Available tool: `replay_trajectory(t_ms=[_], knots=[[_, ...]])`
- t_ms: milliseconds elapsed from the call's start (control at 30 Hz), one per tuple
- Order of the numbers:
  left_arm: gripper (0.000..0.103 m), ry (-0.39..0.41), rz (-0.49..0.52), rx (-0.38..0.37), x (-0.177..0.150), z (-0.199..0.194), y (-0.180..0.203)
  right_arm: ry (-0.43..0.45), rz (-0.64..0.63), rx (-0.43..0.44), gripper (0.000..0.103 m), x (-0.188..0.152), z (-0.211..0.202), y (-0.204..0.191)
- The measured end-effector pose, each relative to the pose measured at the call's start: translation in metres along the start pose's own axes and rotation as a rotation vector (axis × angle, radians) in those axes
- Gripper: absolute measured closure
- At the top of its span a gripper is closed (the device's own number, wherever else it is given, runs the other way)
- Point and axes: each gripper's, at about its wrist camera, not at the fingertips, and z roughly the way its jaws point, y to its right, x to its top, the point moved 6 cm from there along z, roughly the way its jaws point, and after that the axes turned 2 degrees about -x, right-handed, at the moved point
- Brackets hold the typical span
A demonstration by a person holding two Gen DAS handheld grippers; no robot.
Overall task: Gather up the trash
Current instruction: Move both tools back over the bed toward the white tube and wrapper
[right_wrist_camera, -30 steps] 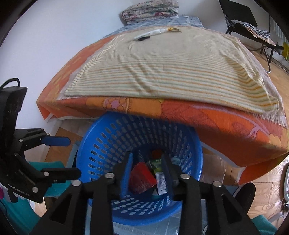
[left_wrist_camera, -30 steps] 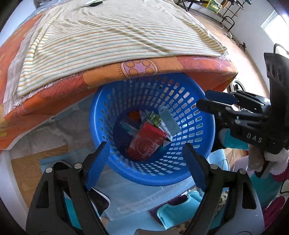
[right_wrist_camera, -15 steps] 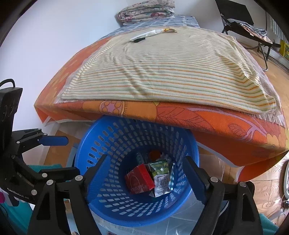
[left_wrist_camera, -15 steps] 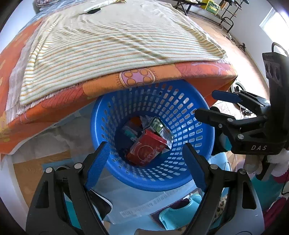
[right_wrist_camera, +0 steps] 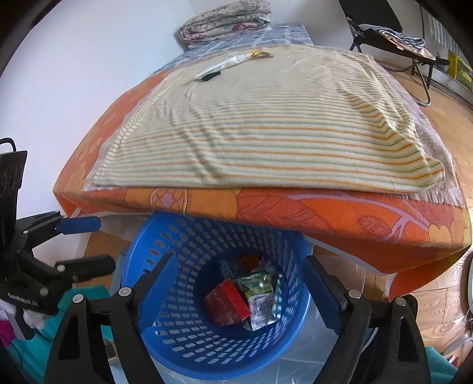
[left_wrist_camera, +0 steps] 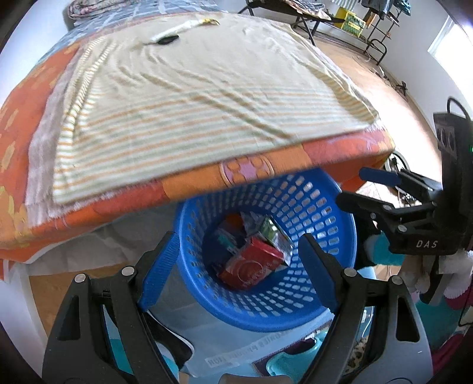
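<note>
L wrist view: left claw (left_wrist_camera: 236, 263) apart, nothing between the pads. Directly ahead and below sits the blue basket (left_wrist_camera: 331, 289) on the floor, tucked partly under the bed (left_wrist_camera: 88, 212) edge. Inside: red carton (left_wrist_camera: 251, 265), green-white pouch (left_wrist_camera: 270, 232) and other small wrappers, not individually identifiable. Right claw (left_wrist_camera: 363, 189) enters from the right side, just beside the basket rim, also apart and empty. View blurred by motion. Far across the striped blanket (left_wrist_camera: 192, 97) lie a white wrapper strip (left_wrist_camera: 174, 29) and a dark flat item (left_wrist_camera: 167, 40), touching or nearly so; a small yellow scrap (left_wrist_camera: 209, 21) at the strip's far end.

R wrist view: right claw (right_wrist_camera: 236, 283) apart, empty, aimed over the basket (right_wrist_camera: 183, 339). Carton (right_wrist_camera: 227, 301) and pouch (right_wrist_camera: 258, 291) lie at the bottom. Left claw (right_wrist_camera: 88, 242) seen at left, apart. White strip (right_wrist_camera: 227, 64), dark item (right_wrist_camera: 210, 76) and yellow scrap (right_wrist_camera: 260, 54) sit near the far end of the blanket (right_wrist_camera: 266, 130), well apart from both claws.

Assessment: remaining trash appears to be that far cluster. It lies straight ahead and up from both claws, beyond the whole blanket. Strip's long axis runs diagonal, near-left to far-right. Neither arm clearly nearer; cluster sits slightly left of centre in both views, so L arm prob. marginally better placed. Next move calls for a long reach over the bed, claw turned across the strip's axis.
</note>
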Motion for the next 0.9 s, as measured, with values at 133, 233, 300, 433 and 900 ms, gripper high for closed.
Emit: replay_trajectory(t_ms=[133, 233, 300, 433, 900], knots=[[0.018, 0.017, -0.011, 0.007, 0.017, -0.005, -0.009, 0.006, 0.027, 0.011, 0.015, 0.008, -0.001, 0.005], [0.018, 0.033, 0.002, 0.026, 0.033, -0.007, -0.015, 0.009, 0.049, 0.019, 0.015, 0.014, -0.003, 0.009], [0.018, 0.046, 0.014, 0.039, 0.044, -0.008, -0.019, 0.005, 0.071, 0.029, 0.015, 0.017, -0.004, 0.011], [0.018, 0.072, 0.022, 0.058, 0.071, -0.009, -0.029, 0.009, 0.115, 0.048, 0.015, 0.033, -0.008, 0.017], [0.018, 0.176, -0.032, 0.105, 0.163, -0.001, -0.078, 0.123, 0.114, 0.063, 0.015, 0.148, -0.018, 0.026]])
